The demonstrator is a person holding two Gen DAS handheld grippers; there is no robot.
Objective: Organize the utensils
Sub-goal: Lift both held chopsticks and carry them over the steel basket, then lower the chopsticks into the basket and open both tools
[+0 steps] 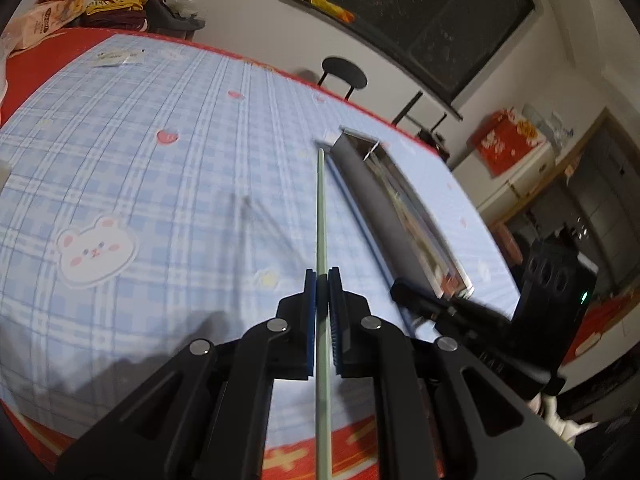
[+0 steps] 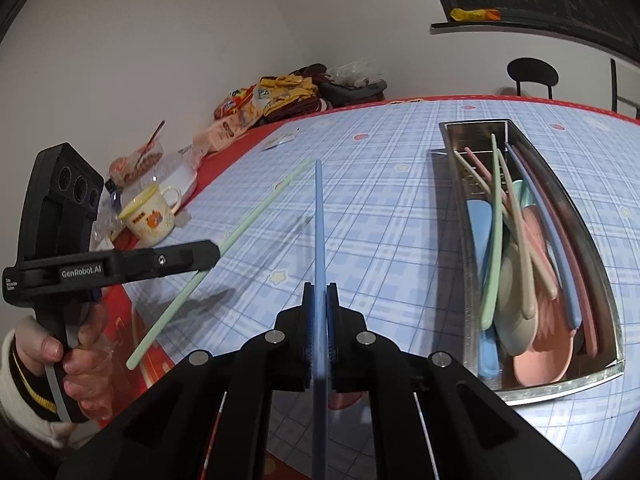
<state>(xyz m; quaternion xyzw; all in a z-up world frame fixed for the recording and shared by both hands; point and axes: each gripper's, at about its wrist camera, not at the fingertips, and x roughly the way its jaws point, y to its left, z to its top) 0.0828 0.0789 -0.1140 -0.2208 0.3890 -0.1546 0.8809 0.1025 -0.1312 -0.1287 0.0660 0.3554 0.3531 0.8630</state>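
Observation:
My left gripper [image 1: 322, 274] is shut on a pale green chopstick [image 1: 321, 208] and holds it above the blue checked tablecloth; the chopstick also shows in the right wrist view [image 2: 244, 224], held by the left gripper [image 2: 216, 250]. My right gripper [image 2: 320, 290] is shut on a blue chopstick [image 2: 319, 216] that points away over the table. A steel utensil tray [image 2: 600, 280] lies to the right with several pastel chopsticks and spoons in it; it shows in the left wrist view [image 1: 360, 184] right of the green chopstick. The right gripper [image 1: 416, 300] shows there near the tray's near end.
A cartoon mug [image 2: 150, 216], a white bowl [image 2: 182, 178] and a food container stand at the table's left edge. Snack bags and clothes [image 2: 280, 96] pile at the far corner. A black stool [image 2: 532, 74] stands beyond the table.

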